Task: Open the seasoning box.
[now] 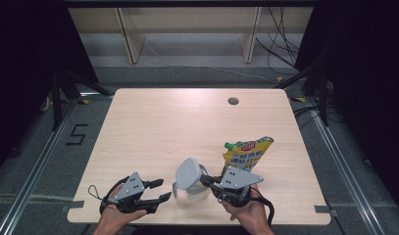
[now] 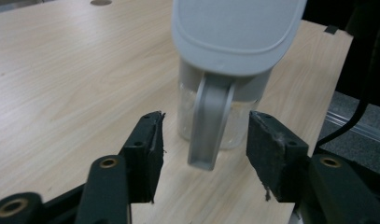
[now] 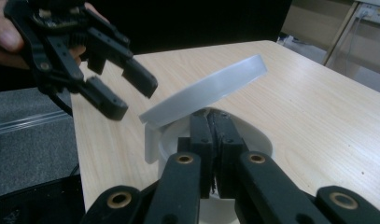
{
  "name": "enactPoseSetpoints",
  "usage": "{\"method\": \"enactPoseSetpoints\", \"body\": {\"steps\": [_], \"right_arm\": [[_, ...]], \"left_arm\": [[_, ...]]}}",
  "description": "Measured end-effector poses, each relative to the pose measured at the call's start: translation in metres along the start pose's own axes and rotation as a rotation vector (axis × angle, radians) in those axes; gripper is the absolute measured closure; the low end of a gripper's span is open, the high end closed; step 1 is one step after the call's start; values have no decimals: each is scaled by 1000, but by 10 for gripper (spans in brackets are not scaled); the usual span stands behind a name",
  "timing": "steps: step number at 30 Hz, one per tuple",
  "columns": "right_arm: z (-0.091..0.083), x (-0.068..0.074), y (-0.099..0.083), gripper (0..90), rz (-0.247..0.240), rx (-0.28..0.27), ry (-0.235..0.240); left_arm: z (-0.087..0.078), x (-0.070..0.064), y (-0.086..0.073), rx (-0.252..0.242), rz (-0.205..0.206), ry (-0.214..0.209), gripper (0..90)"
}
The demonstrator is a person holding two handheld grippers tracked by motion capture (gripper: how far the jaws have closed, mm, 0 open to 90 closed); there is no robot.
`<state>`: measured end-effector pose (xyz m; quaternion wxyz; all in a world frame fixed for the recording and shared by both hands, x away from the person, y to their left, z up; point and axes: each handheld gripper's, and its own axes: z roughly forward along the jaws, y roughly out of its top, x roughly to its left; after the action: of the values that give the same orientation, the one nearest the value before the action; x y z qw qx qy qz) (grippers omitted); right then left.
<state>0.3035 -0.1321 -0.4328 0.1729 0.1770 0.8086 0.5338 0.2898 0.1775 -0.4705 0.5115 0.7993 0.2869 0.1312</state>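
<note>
A clear jug [image 1: 191, 192] with a grey hinged lid [image 1: 187, 174] stands near the table's front edge, its lid tilted up. My right gripper [image 1: 205, 180] is shut, its tips at the jug's right rim. In the right gripper view the jaws of the right gripper [image 3: 211, 126] lie pressed together beneath the raised lid [image 3: 211, 88]; I see nothing between them. My left gripper [image 1: 160, 190] is open just left of the jug. The left gripper [image 2: 204, 149] has the jug's grey handle [image 2: 211, 126] straight ahead, level with the gap between its jaws and touching neither.
A yellow pouch [image 1: 248, 152] with a green cap lies right of the jug, just behind the right gripper. The wooden table [image 1: 162, 122] has a round hole [image 1: 233, 101] at the back. Its front edge is close beneath both hands.
</note>
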Motion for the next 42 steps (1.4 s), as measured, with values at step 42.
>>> {"method": "enactPoseSetpoints", "body": {"steps": [42], "right_arm": [[-38,-13,-25,703,33,-8,8]], "left_arm": [[-7,17,-25,119,-5,96,312]]}}
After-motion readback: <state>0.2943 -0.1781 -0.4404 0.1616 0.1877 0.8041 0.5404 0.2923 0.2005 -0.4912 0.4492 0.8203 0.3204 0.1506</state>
